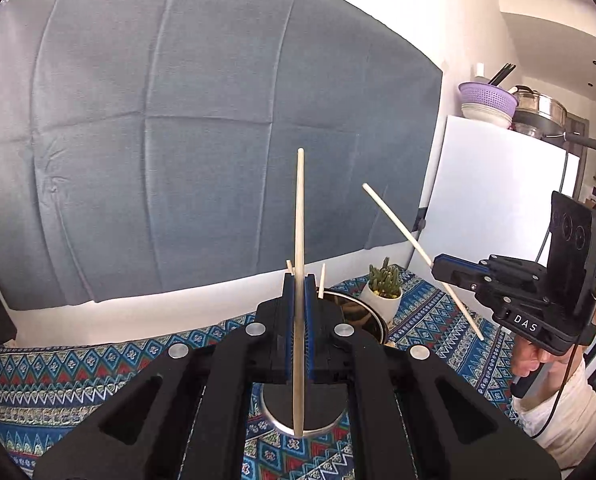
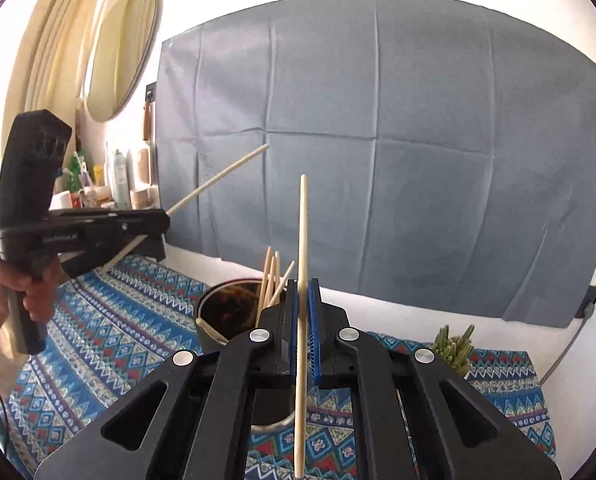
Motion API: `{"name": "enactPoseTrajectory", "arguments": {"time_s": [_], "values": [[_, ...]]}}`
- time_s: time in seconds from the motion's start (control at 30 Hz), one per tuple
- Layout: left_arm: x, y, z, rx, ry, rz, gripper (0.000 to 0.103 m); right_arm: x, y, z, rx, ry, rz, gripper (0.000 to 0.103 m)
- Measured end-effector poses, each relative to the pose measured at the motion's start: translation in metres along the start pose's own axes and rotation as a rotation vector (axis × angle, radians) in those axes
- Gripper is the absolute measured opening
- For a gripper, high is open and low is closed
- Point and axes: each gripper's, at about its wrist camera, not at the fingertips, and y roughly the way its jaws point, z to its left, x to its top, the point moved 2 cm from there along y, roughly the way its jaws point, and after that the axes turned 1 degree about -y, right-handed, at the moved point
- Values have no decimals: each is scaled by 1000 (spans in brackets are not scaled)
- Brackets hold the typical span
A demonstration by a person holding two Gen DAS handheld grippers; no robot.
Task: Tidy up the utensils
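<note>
My left gripper [image 1: 299, 284] is shut on a pale wooden chopstick [image 1: 300, 208] that stands almost upright between its blue pads. Behind it sits a metal cup [image 1: 368, 314] with chopstick tips poking out. At the right, my right gripper [image 1: 436, 266] is shut on a second chopstick [image 1: 394, 220] that slants up to the left. In the right wrist view that gripper [image 2: 302, 284] clamps its chopstick [image 2: 304, 220] upright, above the cup [image 2: 211, 336], which holds several chopsticks [image 2: 269, 276]. The left gripper [image 2: 165, 220] hangs at the left with its chopstick [image 2: 217, 178] angled upward.
A blue patterned cloth [image 1: 77, 376] covers the table. A small cactus in a white pot [image 1: 386, 300] stands right of the cup. A grey-blue sheet [image 1: 177, 140] hangs on the wall behind. A white fridge [image 1: 490, 200] is at the right; a shelf of bottles [image 2: 117, 184] at the left.
</note>
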Motion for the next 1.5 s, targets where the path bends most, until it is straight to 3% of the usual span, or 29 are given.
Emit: {"name": "enactPoseTrajectory", "arguments": {"time_s": [0.13, 0.27, 0.47, 0.67, 0.93, 1.03, 1.23, 1.5], "values": [[-2, 13, 1, -38, 1, -50, 5, 6, 6, 3, 38, 15, -51, 5], [1, 26, 9, -87, -59, -107, 5, 10, 12, 2, 71, 48, -103, 5], [-10, 47, 11, -159, -131, -214, 5, 15, 15, -11, 137, 171, -250, 5], [-24, 68, 9, -209, -196, -260, 5, 7, 28, -26, 208, 309, -367, 5], [-47, 69, 16, -214, -247, -356, 5, 1, 70, -25, 224, 344, -355, 5], [-53, 72, 21, -239, -285, -333, 5, -6, 81, -23, 267, 360, -309, 5], [-60, 73, 17, -241, -242, -322, 5, -10, 54, -39, 291, 380, -356, 7], [-59, 65, 23, -250, -242, -332, 5, -10, 23, -62, 232, 383, -350, 8]]}}
